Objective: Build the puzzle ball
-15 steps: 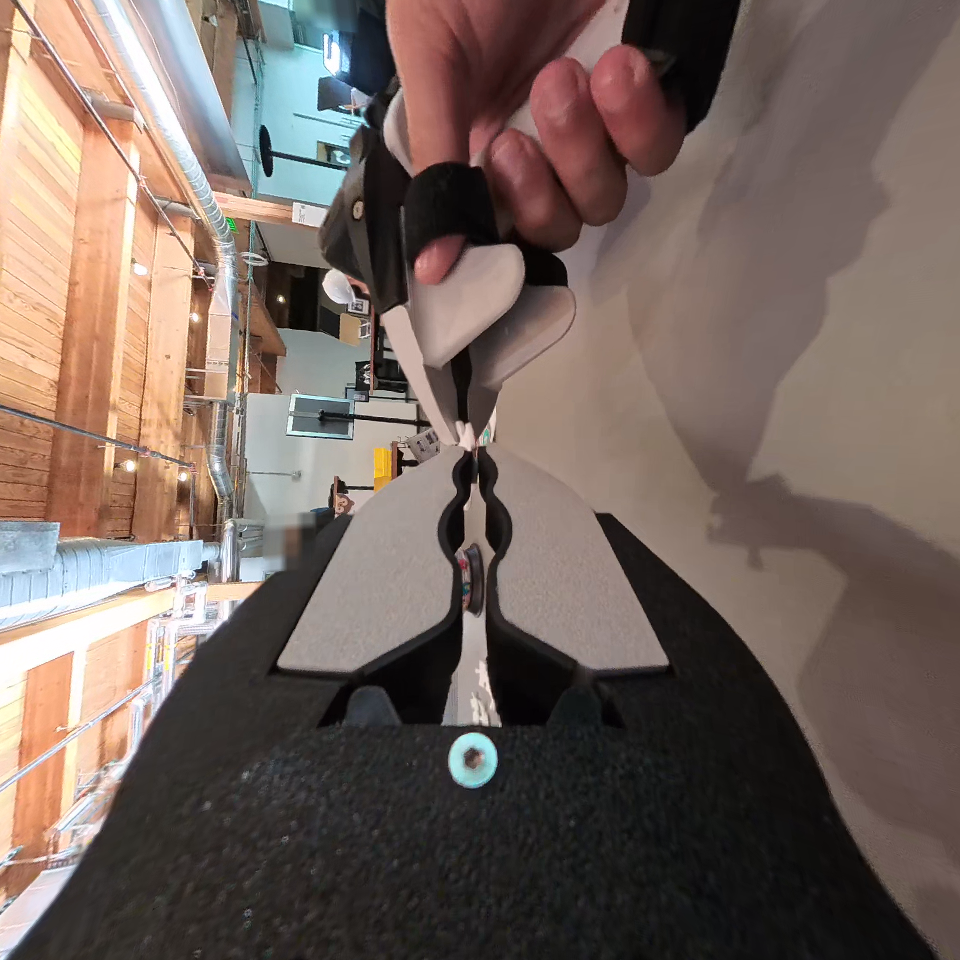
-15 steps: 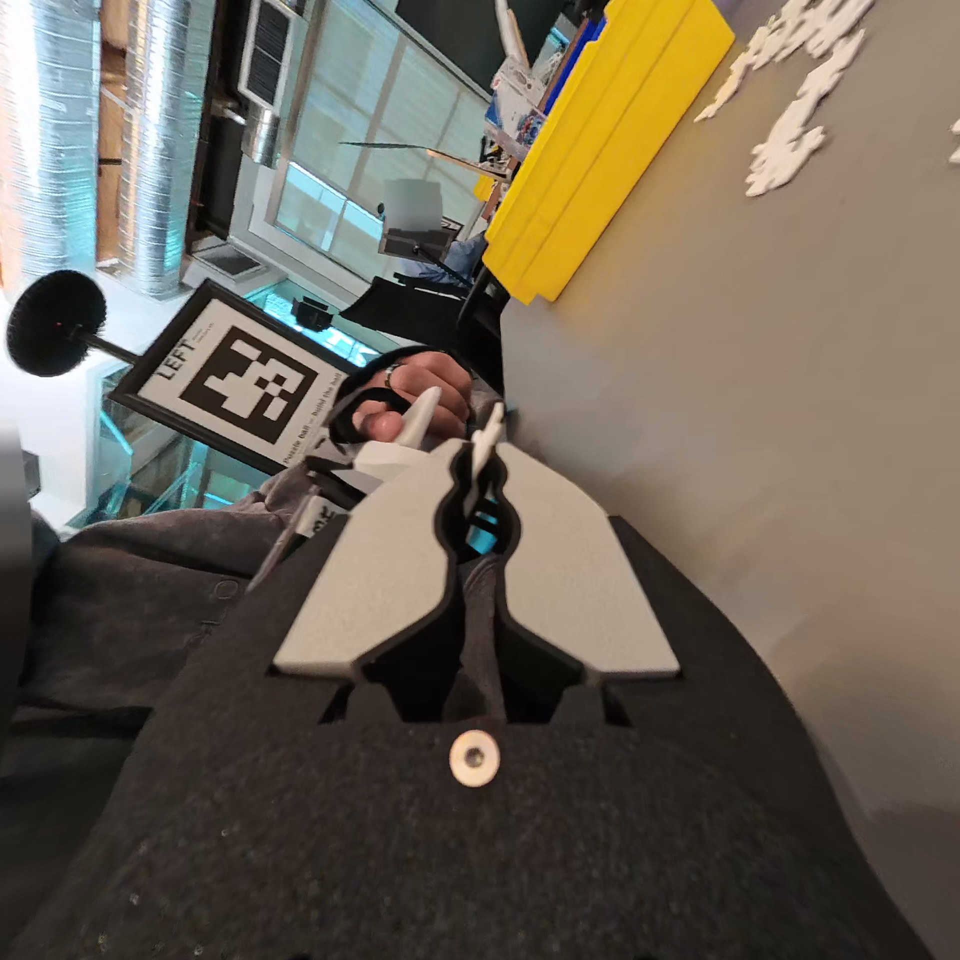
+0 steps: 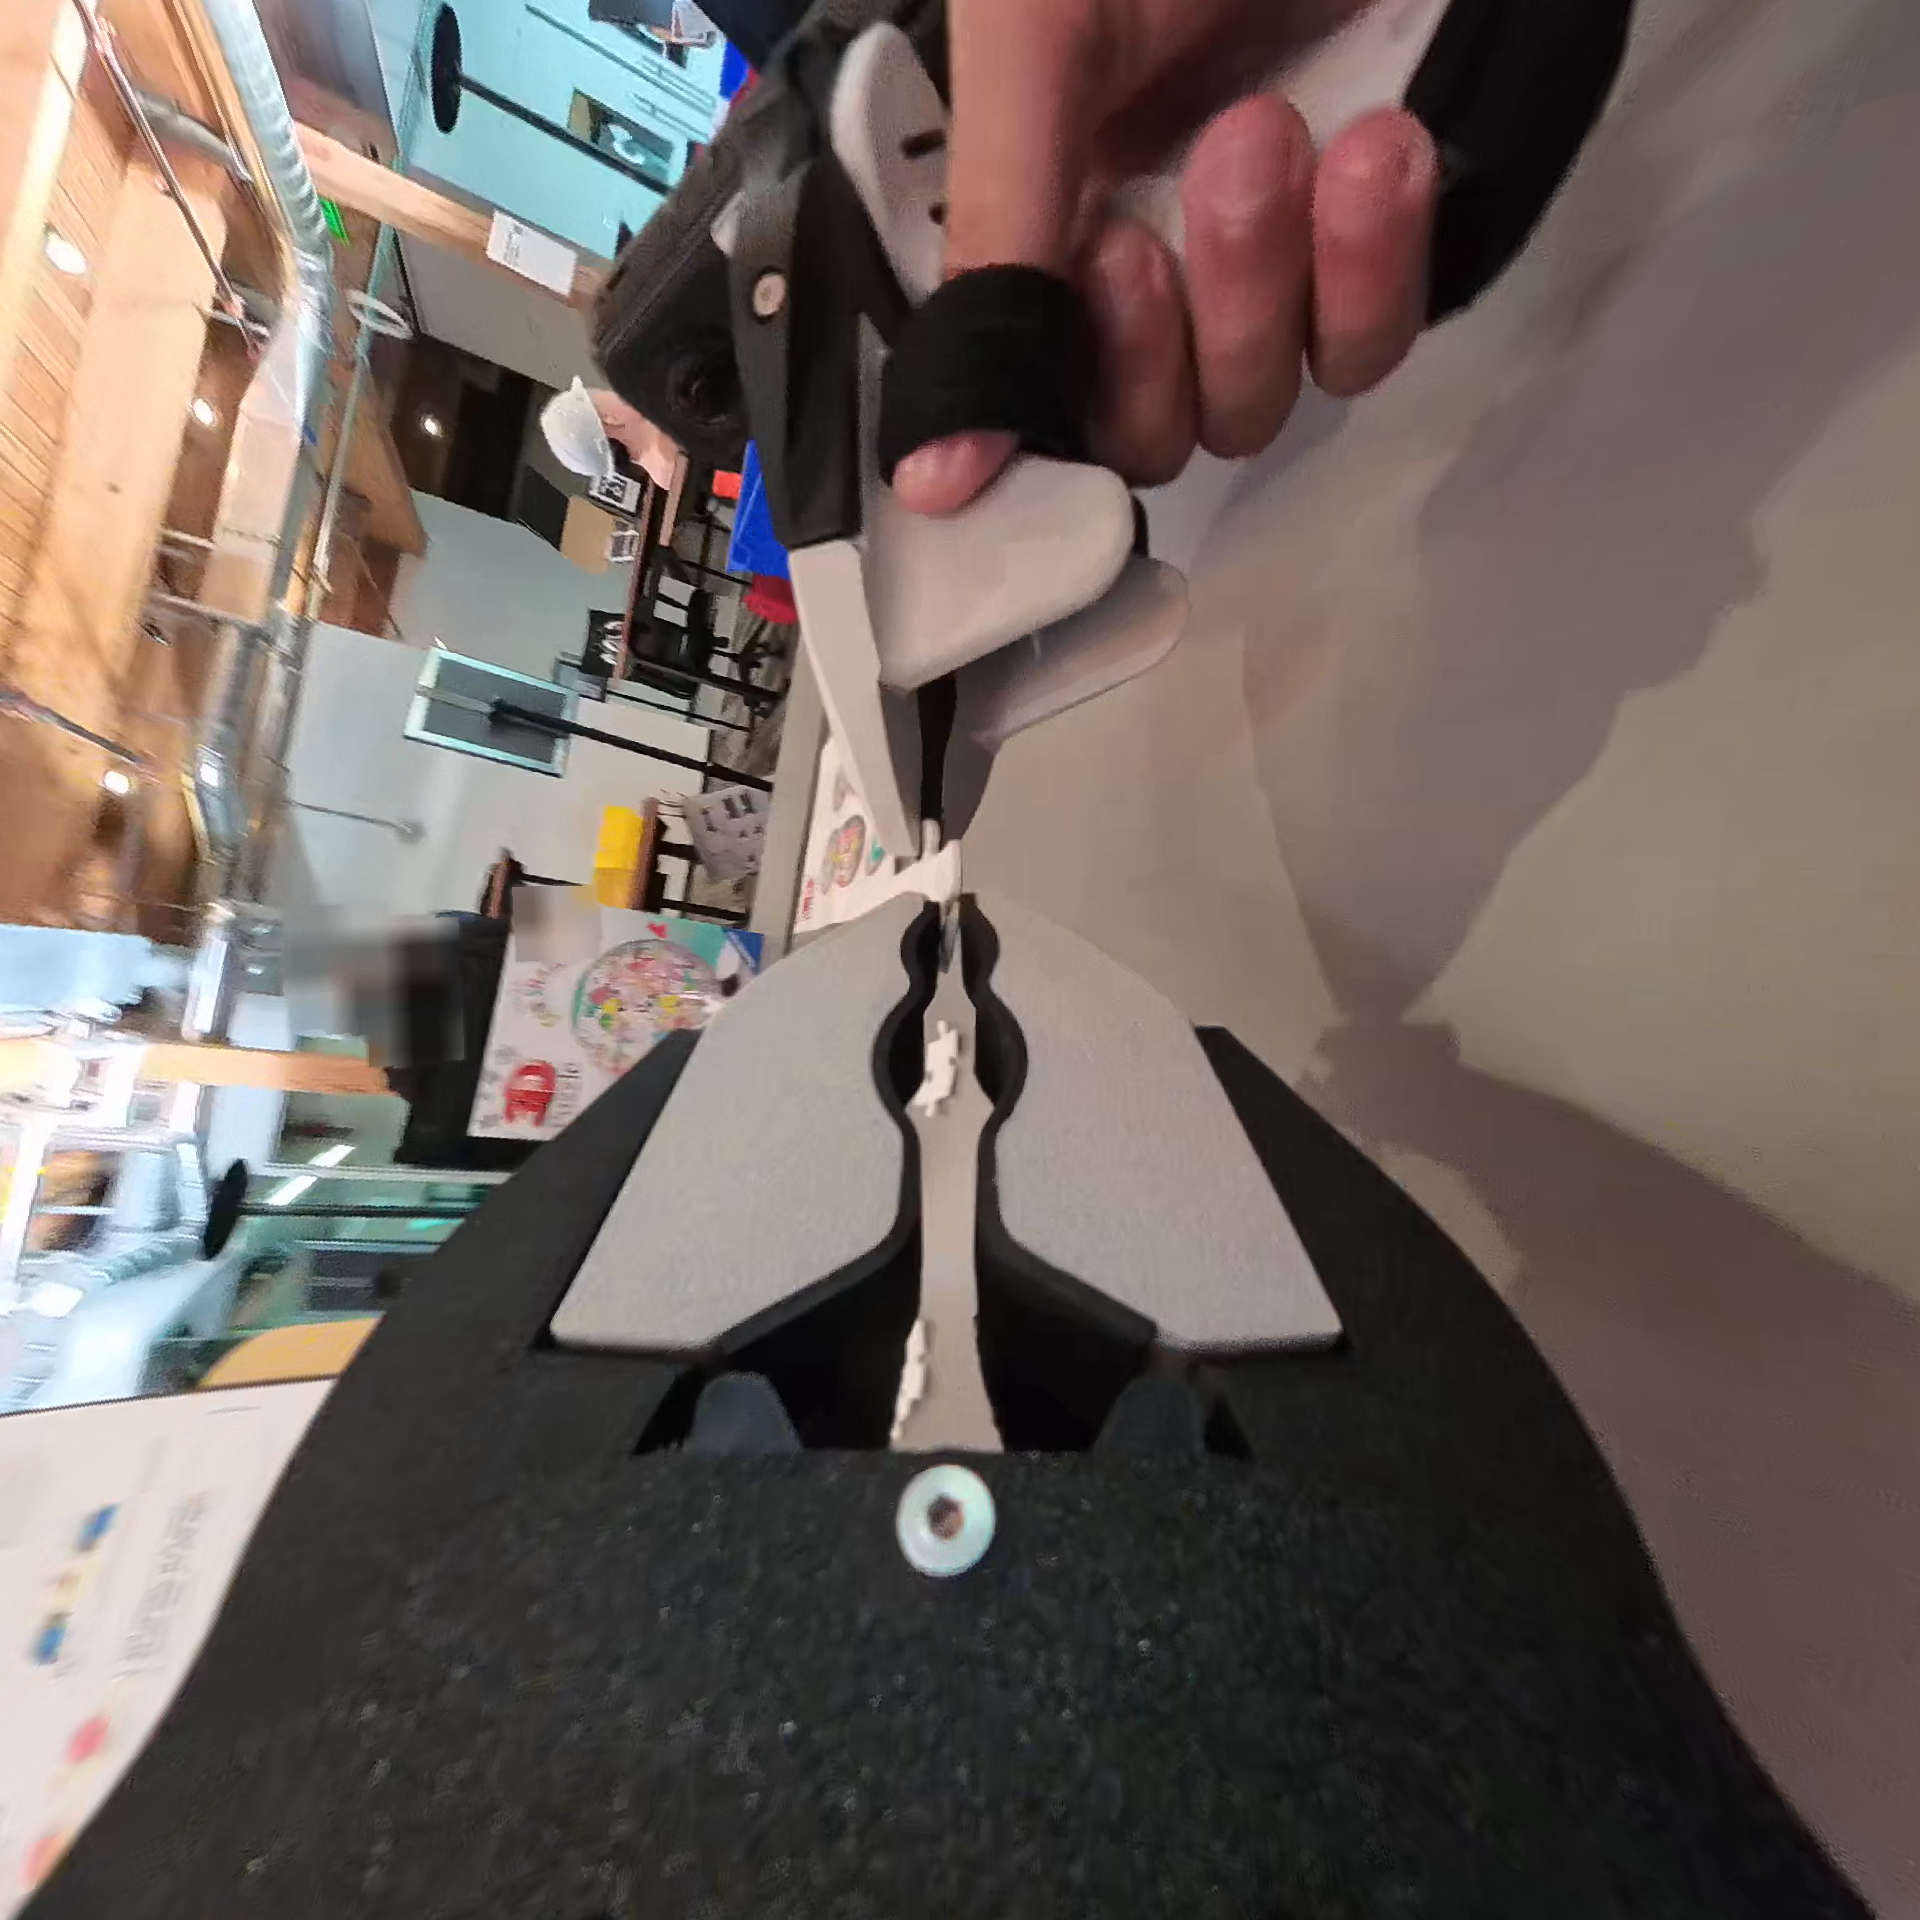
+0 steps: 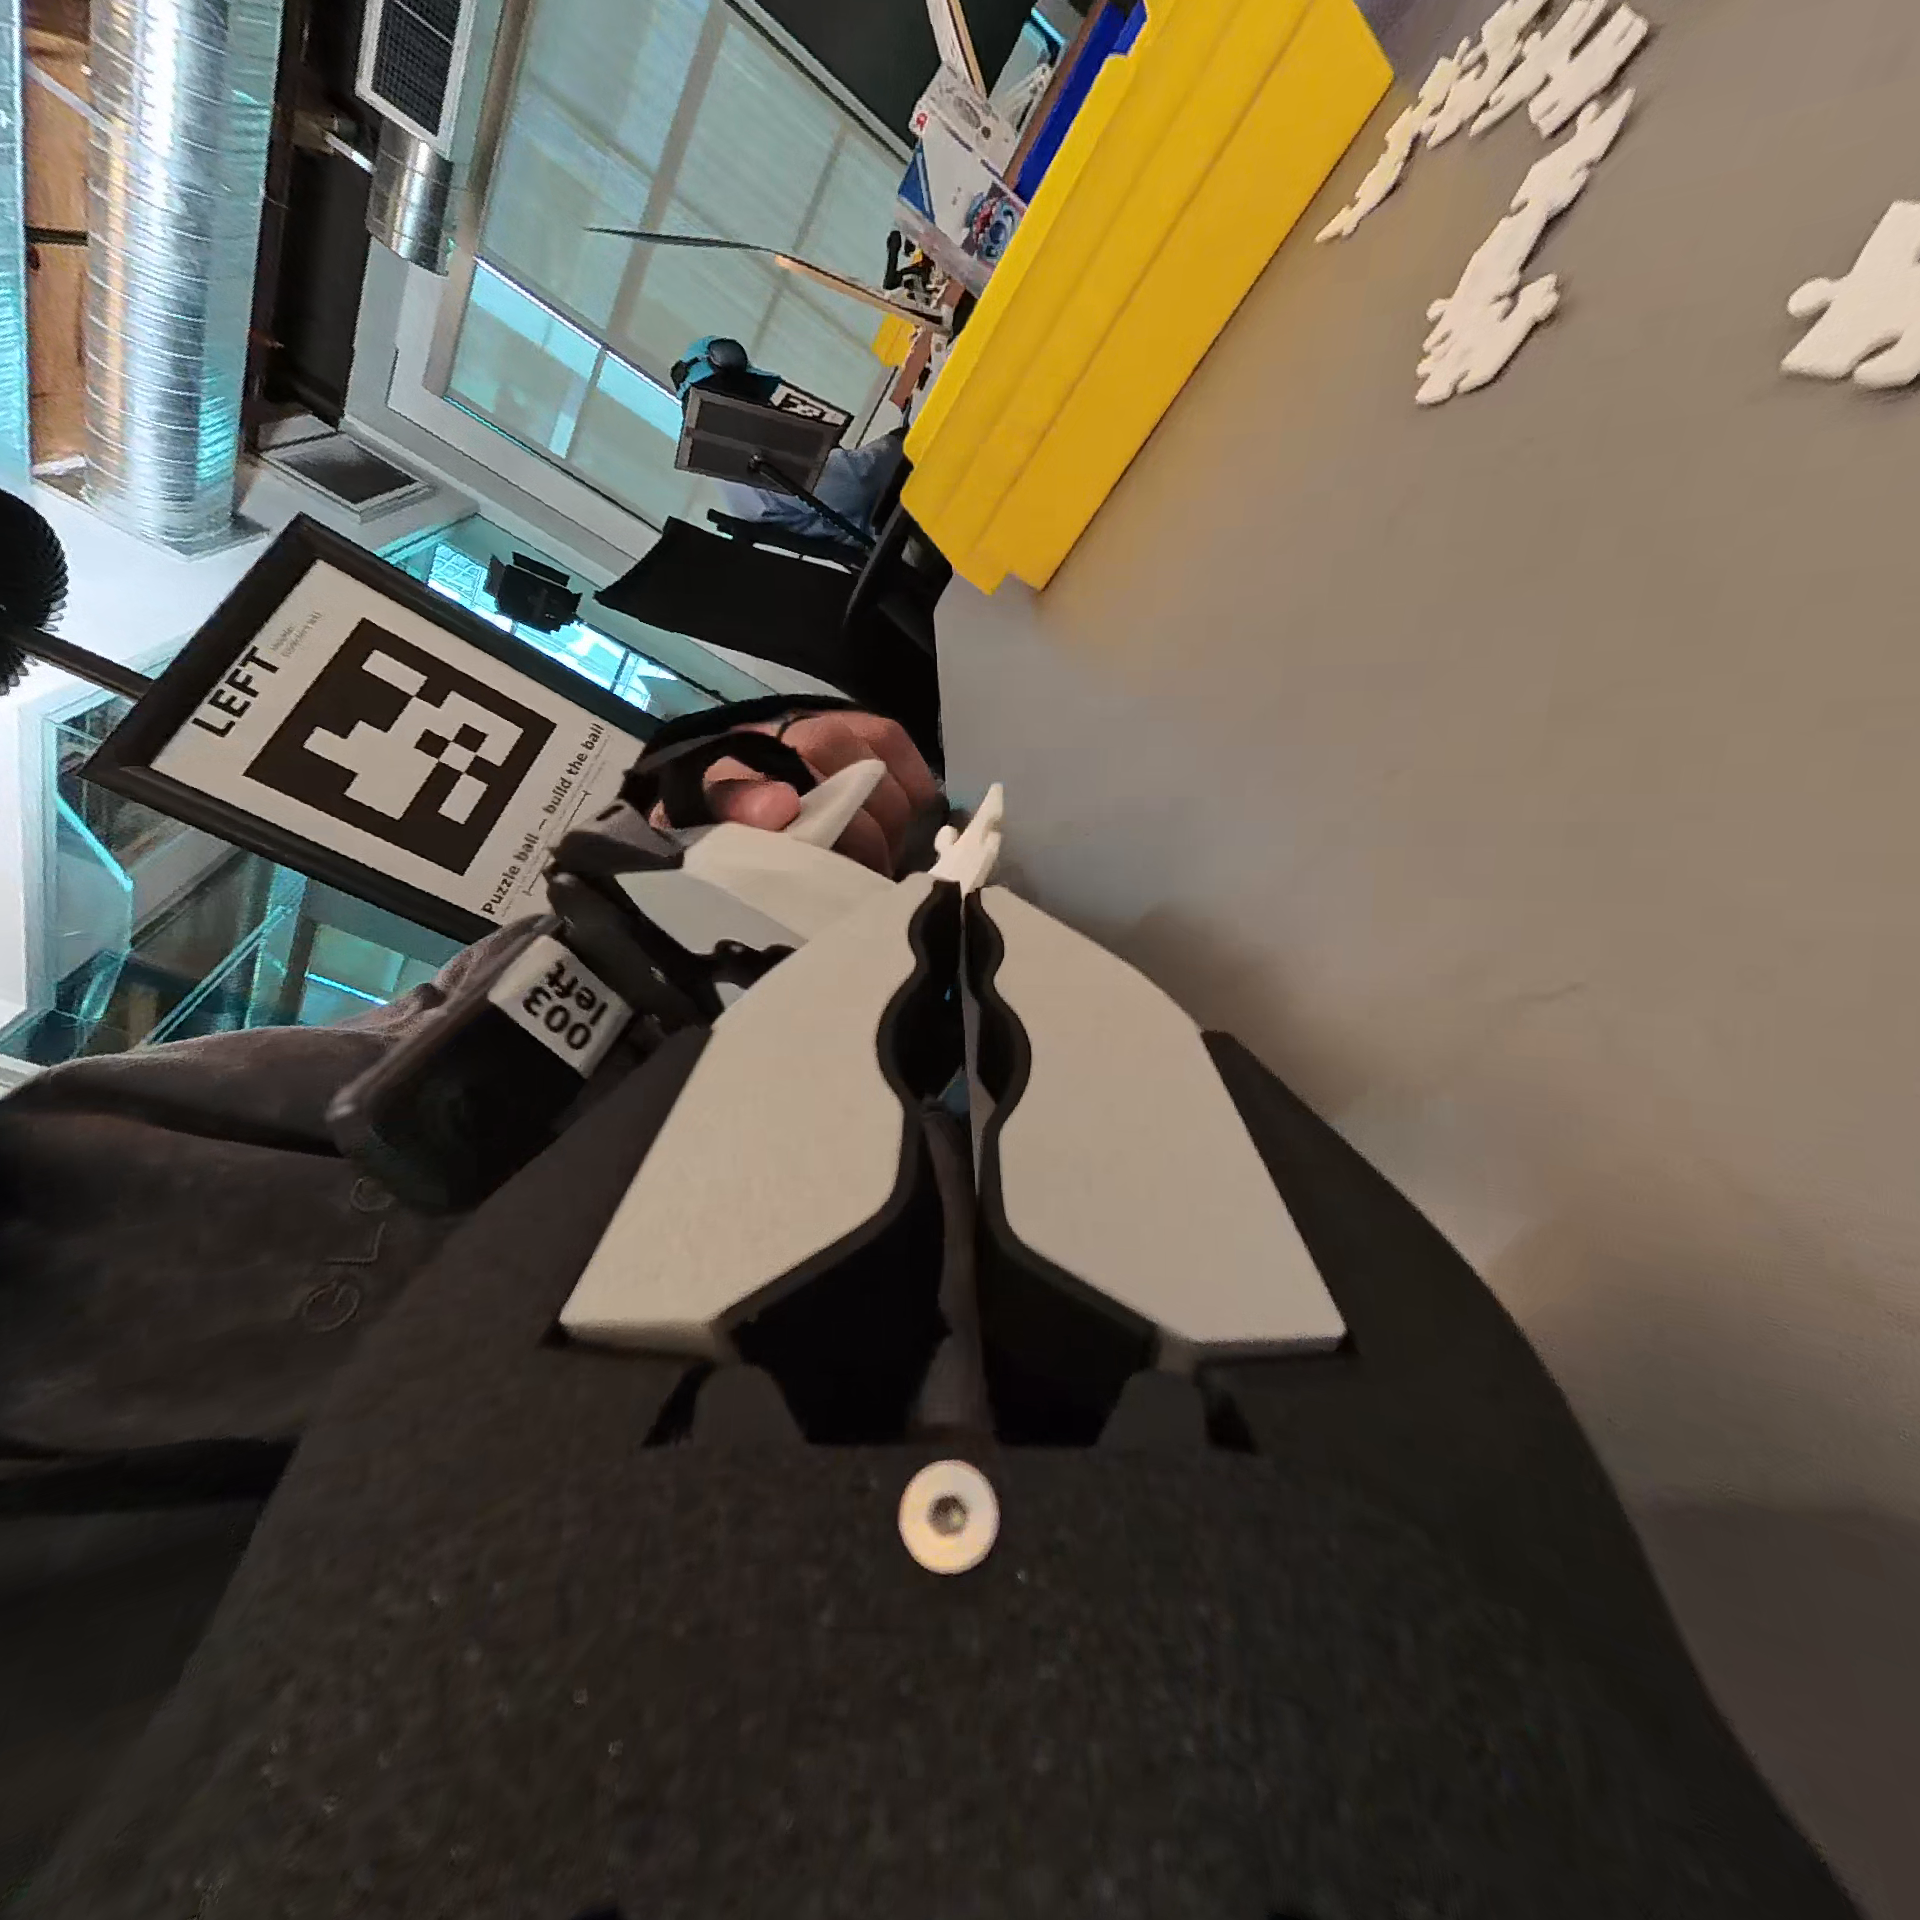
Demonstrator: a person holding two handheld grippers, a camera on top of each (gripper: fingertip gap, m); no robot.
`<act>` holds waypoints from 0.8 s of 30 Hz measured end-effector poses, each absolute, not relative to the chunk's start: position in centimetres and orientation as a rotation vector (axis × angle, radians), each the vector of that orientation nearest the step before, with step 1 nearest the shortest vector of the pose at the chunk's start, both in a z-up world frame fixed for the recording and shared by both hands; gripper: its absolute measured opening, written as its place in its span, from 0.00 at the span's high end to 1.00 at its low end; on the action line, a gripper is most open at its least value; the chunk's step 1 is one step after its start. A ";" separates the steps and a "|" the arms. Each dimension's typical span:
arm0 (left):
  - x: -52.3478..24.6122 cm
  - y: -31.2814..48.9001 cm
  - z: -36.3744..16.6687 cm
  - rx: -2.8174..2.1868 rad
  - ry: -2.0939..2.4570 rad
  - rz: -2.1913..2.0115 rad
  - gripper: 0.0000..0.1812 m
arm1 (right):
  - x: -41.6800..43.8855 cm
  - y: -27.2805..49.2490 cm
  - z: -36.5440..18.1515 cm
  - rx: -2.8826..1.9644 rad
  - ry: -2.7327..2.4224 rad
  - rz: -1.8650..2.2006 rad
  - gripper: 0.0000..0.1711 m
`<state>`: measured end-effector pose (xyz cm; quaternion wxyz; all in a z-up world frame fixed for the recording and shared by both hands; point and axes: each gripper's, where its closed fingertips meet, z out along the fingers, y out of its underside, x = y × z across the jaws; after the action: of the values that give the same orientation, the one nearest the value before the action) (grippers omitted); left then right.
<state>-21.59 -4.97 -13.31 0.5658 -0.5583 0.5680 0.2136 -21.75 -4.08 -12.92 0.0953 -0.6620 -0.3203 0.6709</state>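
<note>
White pieces: a small white jigsaw-shaped puzzle piece [image 3: 935, 871] sits at the meeting point of the two grippers, above the grey desk [image 3: 1558, 831]; in the right wrist view the same white piece [image 4: 971, 847] sticks out past the fingertips.
Left gripper: the grey-padded left gripper [image 3: 945, 920] has its fingers drawn close together with only a thin slot between them, and something thin and dark sits at the tips; whether it truly clamps the piece, I cannot tell.
Right gripper: the grey-padded right gripper [image 4: 964, 899] is pressed together at the tips, pinching the white piece edge-on.
Hands: a hand [image 3: 1195, 260] wraps the right gripper's white handle in the left wrist view, one finger through a black strap; the other hand [image 4: 842, 769] shows in the right wrist view behind the left gripper.
Loose pieces: more flat white puzzle pieces [image 4: 1496, 301] lie scattered on the desk, well apart from the grippers.
Yellow bin: a yellow plastic bin [image 4: 1132, 281] stands on the desk near the scattered pieces.
Frame: a black-framed sign with a square black-and-white marker [image 4: 384, 727] stands behind the left gripper.
</note>
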 end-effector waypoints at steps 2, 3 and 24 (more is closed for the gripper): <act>-21.7 -4.8 -13.1 -1.368 1.285 0.414 0.98 | -21.8 -3.9 -12.8 -1.950 -0.953 1.951 1.00; -21.8 -4.8 -13.1 -1.399 1.260 0.370 0.97 | -21.8 -3.9 -12.7 -1.939 -0.957 1.933 1.00; -19.8 -5.5 -18.3 -1.868 1.259 -0.267 0.78 | -18.9 -0.4 -14.9 -1.919 -1.084 1.265 0.95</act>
<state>-19.79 -5.50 -18.33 0.4227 -0.7462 0.5031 -0.1067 -18.85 -0.44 -14.95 0.2959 -0.7213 -0.4074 0.4757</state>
